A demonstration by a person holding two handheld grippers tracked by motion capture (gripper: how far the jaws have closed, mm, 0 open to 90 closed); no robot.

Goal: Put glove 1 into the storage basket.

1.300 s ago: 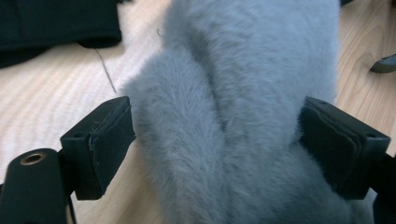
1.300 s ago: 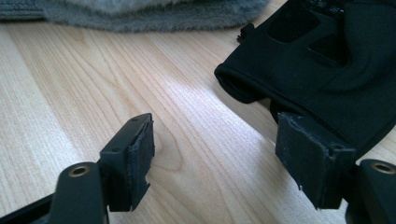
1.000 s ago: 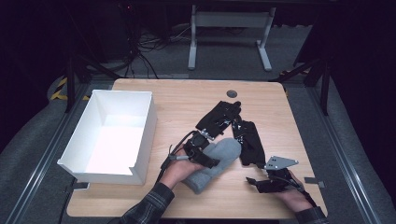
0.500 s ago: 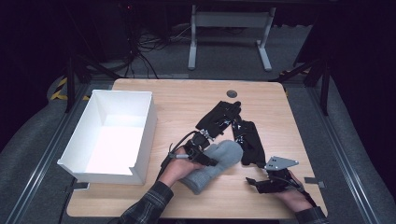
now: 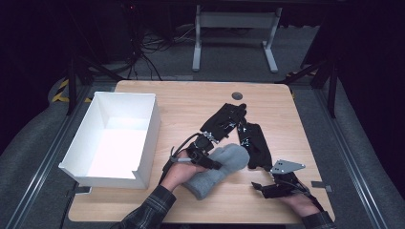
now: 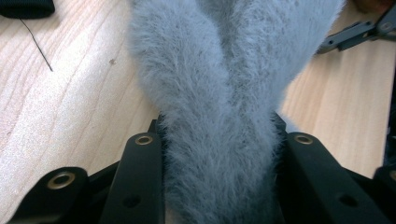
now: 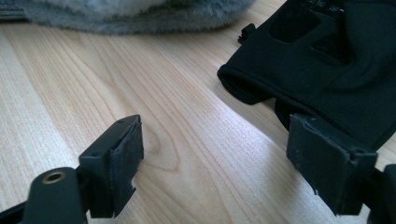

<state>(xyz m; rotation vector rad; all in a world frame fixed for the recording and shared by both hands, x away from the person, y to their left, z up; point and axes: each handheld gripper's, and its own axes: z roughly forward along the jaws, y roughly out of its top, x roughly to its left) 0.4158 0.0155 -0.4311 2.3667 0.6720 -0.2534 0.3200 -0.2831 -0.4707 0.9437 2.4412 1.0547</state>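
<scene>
Grey fuzzy mitten [image 5: 217,169] lies on the desk [image 5: 191,102] near its front edge, w/ its cuff end toward the person and its tip just beside the black gloves. Left tool [image 5: 206,160] is pinching the mitten: in the left gripper view the fur [image 6: 219,116] bunches up between the 2 black jaws, which have just been closing on it. Left hand [image 5: 179,169] holds that tool from the mitten's left side.

2 black gloves [image 5: 239,129] lie just behind the mitten, toward desk centre, 1 overlapping the other.

Right tool [image 5: 260,187] sits low at the front right, jaws spread and just been opening, nothing between them; bare wood shows in the gap, 1 black glove [image 7: 327,60] near its right jaw.

White box [image 5: 114,138] stands at the desk's left edge, well apart from the mitten.
</scene>
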